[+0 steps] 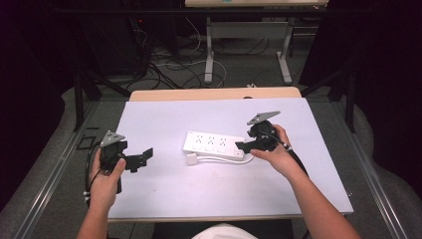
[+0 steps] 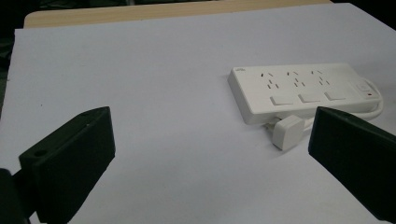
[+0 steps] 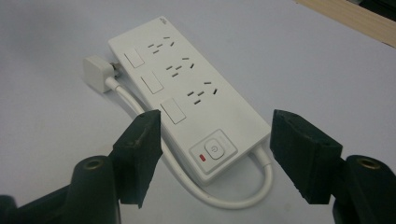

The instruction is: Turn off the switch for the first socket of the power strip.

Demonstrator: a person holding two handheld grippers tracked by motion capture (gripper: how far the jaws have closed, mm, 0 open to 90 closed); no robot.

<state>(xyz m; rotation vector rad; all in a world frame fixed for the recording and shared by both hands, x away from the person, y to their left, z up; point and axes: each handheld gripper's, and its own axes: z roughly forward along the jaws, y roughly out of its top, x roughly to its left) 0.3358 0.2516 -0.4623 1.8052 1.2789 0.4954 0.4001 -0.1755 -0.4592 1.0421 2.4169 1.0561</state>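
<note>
A white power strip (image 1: pixel 213 145) lies flat in the middle of the white table top, with three socket groups, three rocker switches and a round power button (image 3: pixel 213 150) at one end. Its white cable (image 3: pixel 224 198) loops back along the side to a white plug (image 1: pixel 191 159) lying beside the strip (image 2: pixel 299 91). My right gripper (image 1: pixel 245 146) is open, its jaws straddling the button end of the strip (image 3: pixel 187 100) just above it. My left gripper (image 1: pixel 144 157) is open too, held over bare table well to the left of the plug (image 2: pixel 288 131).
The white sheet (image 1: pixel 164 119) covers a wooden table whose far edge (image 1: pixel 214 93) shows at the back. Beyond it are table legs and loose cables on the floor (image 1: pixel 174 67). Dark frames stand on both sides.
</note>
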